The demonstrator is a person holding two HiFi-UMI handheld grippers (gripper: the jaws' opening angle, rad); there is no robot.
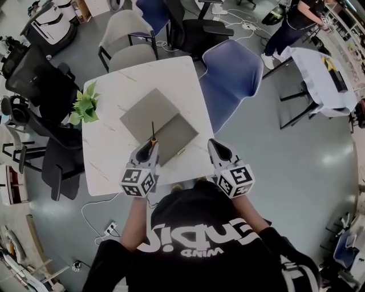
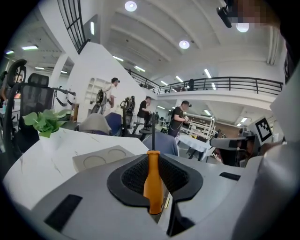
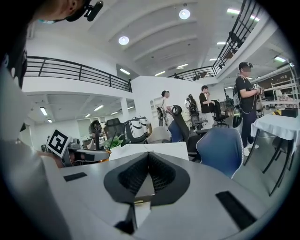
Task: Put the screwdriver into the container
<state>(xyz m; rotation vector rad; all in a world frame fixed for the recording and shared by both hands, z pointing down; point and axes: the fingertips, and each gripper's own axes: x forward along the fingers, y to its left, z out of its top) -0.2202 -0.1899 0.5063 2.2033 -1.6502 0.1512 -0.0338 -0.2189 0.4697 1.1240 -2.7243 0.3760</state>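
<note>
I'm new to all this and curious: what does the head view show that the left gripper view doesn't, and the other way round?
Only the head view: the person's black shirt and the whole table from above.
Only the left gripper view: the balcony railing, a ceiling light, and a close look at the left gripper shut on the screwdriver, its orange handle between the jaws.
Both: the screwdriver, the plant and the grey container on the table.
</note>
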